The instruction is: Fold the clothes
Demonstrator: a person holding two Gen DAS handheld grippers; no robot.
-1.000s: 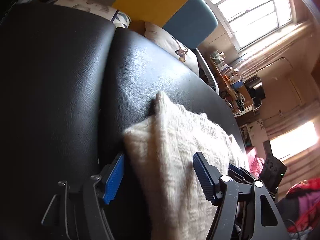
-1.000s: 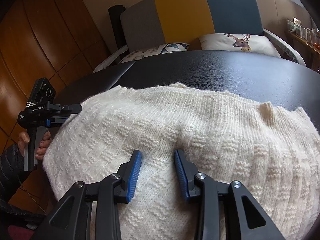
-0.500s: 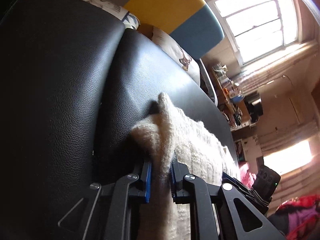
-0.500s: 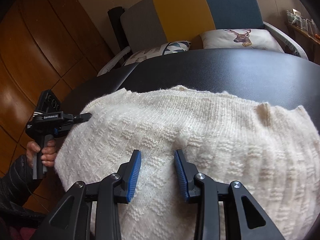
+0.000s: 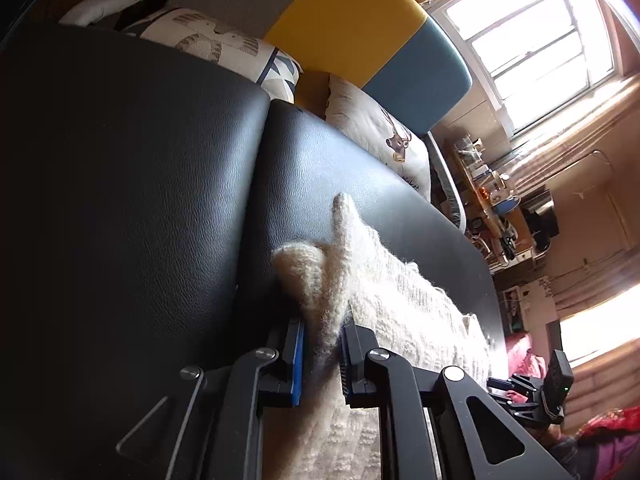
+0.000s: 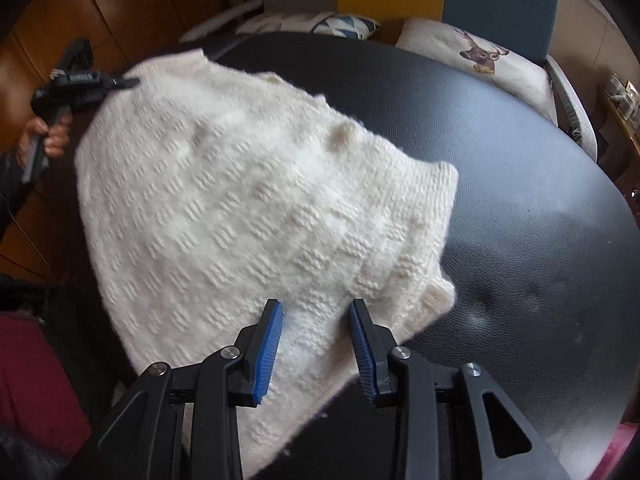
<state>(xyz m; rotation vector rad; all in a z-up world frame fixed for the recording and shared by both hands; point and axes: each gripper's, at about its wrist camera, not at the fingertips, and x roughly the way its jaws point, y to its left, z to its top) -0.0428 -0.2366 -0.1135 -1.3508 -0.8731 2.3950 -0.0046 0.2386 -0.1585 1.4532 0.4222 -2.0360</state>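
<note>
Covering the black leather bench (image 6: pixel 500 168) toward its left edge, the cream knit sweater (image 6: pixel 240 200), motion-blurred, has one corner clamped in the left gripper (image 5: pixel 322 350), while the right gripper (image 6: pixel 316 354) hovers spread, its lower hem hidden.

Sweater (image 6: pixel 248 200) on table (image 6: pixel 520 208); cushions (image 6: pixel 480 60) behind; left tool (image 5: pixel 322 354) at edge.

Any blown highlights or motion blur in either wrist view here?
Left wrist view: the window is blown out white, with glare streaking the black cushion; the sweater stays sharp. Right wrist view: even light, but the sweater's far edge and the left gripper are motion-smeared.
</note>
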